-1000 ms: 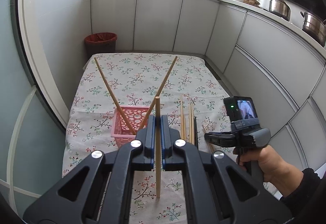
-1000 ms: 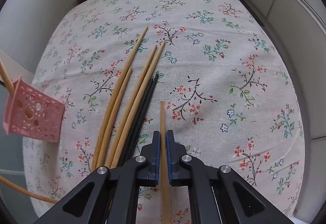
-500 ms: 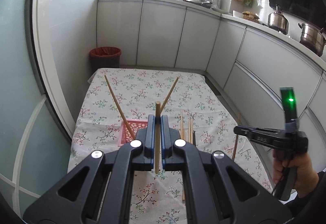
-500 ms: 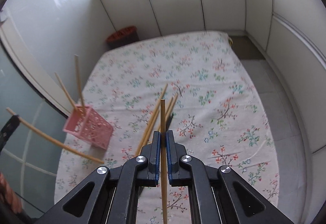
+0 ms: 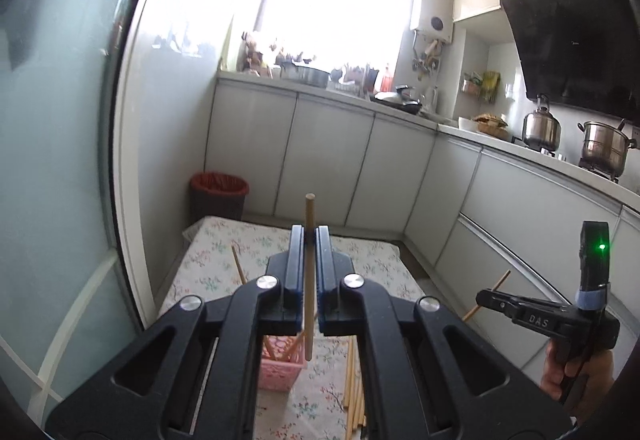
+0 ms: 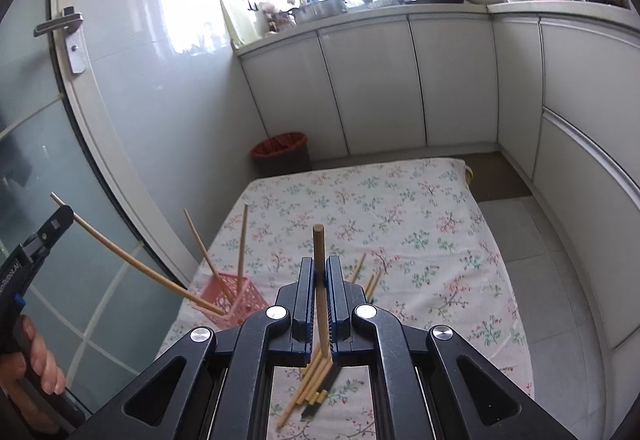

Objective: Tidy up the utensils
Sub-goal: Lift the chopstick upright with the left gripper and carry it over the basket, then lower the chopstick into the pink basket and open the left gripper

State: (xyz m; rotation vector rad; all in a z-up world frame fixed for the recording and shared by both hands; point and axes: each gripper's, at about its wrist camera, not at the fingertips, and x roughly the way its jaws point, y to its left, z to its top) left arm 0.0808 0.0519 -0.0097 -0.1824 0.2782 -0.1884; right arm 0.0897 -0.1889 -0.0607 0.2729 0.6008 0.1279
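Left gripper (image 5: 308, 240) and right gripper (image 6: 319, 272), each clamped on one bamboo chopstick (image 5: 309, 280), raised above the floral tabletop (image 6: 420, 232); loose chopsticks (image 6: 316, 372) lie near, pink basket (image 6: 240, 296) with two upright chopsticks beyond

The tablecloth (image 6: 420, 224) is white with a small floral print in green, red and blue. The perforated basket (image 6: 240, 298) is pink. The chopsticks (image 6: 312, 372) lying on the cloth are tan wood, with 1 black pair among them. The waste bin (image 6: 280, 153) is dark with a red liner. The cabinet doors (image 6: 452, 79) are glossy white.
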